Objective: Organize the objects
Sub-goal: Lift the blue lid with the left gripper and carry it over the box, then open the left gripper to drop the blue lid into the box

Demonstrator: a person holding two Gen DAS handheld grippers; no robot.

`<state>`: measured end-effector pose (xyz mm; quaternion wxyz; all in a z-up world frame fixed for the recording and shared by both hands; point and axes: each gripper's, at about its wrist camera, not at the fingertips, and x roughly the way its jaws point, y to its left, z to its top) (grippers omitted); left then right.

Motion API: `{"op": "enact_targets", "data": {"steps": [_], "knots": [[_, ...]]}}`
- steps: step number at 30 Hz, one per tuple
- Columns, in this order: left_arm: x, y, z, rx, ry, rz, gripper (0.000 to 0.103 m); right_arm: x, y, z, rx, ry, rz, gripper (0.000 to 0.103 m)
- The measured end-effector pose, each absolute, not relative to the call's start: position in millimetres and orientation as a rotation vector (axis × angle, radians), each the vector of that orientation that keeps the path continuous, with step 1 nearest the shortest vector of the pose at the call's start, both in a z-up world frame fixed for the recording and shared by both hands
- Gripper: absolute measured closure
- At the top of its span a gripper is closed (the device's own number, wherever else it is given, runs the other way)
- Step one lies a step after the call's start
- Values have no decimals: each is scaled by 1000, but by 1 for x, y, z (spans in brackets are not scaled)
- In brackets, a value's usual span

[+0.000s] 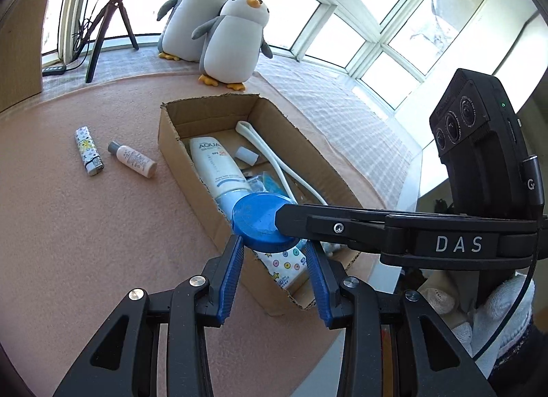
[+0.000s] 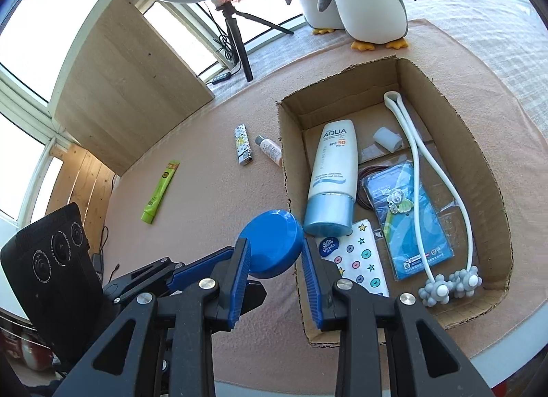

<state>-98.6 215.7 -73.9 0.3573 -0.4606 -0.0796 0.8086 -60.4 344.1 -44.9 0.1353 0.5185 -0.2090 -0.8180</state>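
left claw (image 1: 274, 256): pinching blue tin (image 1: 262, 222) by its rim
right claw (image 2: 274, 270): clamped on the tin too, steadying it above box (image 2: 507, 225)

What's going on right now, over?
Both grippers, left and right, clamp blue round case. Held at cardboard box edge. Nothing blocking.

Bright bay windows (image 1: 342, 20), wood panel (image 2: 130, 88), daylight.
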Motion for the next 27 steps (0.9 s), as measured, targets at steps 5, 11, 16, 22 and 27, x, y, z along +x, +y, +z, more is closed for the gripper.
{"op": "enact_targets", "data": {"steps": [5,11,16,22,27], "knots": [[-99,238,-74,-1182,-182,2055,63,-54,367,-44,1502,-641,-2405,75],[-98,245,-74,-1176,-173,2033,63,-49,381,-43,1498,-665,-2422,75],[-99,241,-74,-1178,-166,2048,63,-49,380,-43,1495,-660,-2421,75],[-101,220,-72,-1186,-189,2087,63,-52,377,-47,1508,-671,-2430,74],[-103,193,-71,-1202,-225,2136,63,-57,365,-45,1501,-659,-2430,59]]}}
